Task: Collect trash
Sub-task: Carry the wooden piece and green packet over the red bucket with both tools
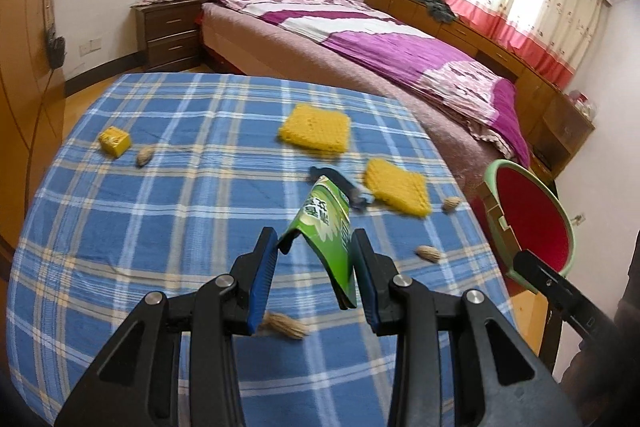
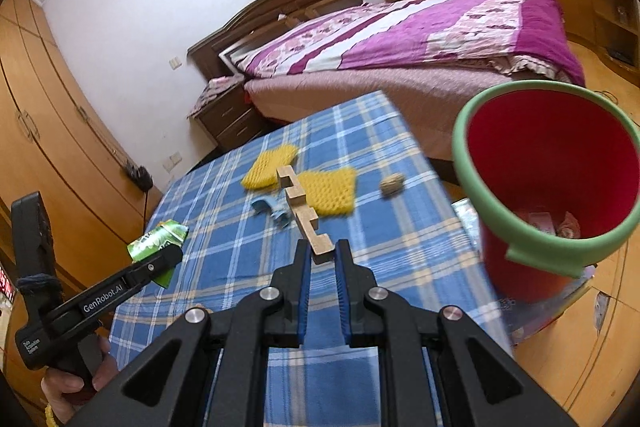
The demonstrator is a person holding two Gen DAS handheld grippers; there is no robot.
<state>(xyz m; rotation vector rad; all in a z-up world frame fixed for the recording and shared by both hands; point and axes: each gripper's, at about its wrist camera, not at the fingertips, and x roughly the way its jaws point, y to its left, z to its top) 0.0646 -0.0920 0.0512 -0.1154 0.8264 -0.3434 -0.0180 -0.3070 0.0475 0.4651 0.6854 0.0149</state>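
Observation:
My left gripper point(image 1: 314, 247) is shut on a bent green wrapper point(image 1: 326, 227) and holds it above the blue plaid table point(image 1: 160, 207); the wrapper also shows in the right wrist view point(image 2: 154, 241). My right gripper point(image 2: 322, 253) is shut on a notched wooden piece point(image 2: 302, 213) held above the table. A red bin with a green rim point(image 2: 548, 163) stands off the table's right side, with some trash inside; it also shows in the left wrist view point(image 1: 532, 223). On the table lie peanut shells point(image 1: 284, 325), two yellow foam nets point(image 1: 316, 127), a blue scrap point(image 1: 348, 187) and a small yellow box point(image 1: 115, 141).
A bed with a purple quilt point(image 1: 380, 39) stands behind the table. A nightstand point(image 1: 170, 31) is beside it. Wooden wardrobes point(image 2: 60, 131) line the left wall. Low cabinets point(image 1: 480, 43) run under the curtained window.

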